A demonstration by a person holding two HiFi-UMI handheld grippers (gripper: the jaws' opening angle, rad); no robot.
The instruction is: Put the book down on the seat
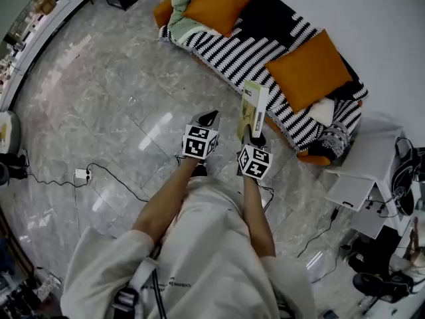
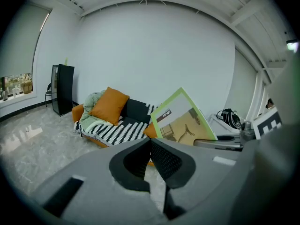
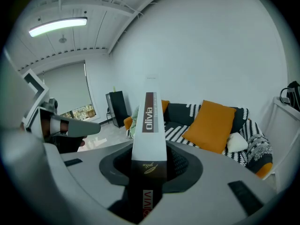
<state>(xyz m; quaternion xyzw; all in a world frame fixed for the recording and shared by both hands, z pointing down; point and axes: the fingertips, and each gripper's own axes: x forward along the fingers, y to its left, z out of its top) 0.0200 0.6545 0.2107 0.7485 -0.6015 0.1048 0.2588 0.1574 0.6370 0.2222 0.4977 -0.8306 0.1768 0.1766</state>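
Observation:
In the head view, my right gripper [image 1: 254,137] is shut on the lower end of a thin book [image 1: 253,109] with a green-edged cover, held upright on edge above the floor just before the sofa. In the right gripper view, the book's white spine [image 3: 149,121] stands between the jaws, pointing toward the striped sofa seat [image 3: 177,132]. My left gripper [image 1: 208,119] hangs beside it on the left, shut and empty. In the left gripper view, its pads [image 2: 161,158] meet at the tip, with the book's cover [image 2: 185,121] to the right and the sofa [image 2: 115,131] beyond.
The sofa [image 1: 242,52] carries two orange cushions [image 1: 312,68], a green blanket [image 1: 180,2] and a white pillow [image 1: 321,110]. A white desk [image 1: 368,161] with cables stands at the right. A power strip and cord [image 1: 83,175] lie on the marble floor. A black cabinet [image 2: 62,89] stands far left.

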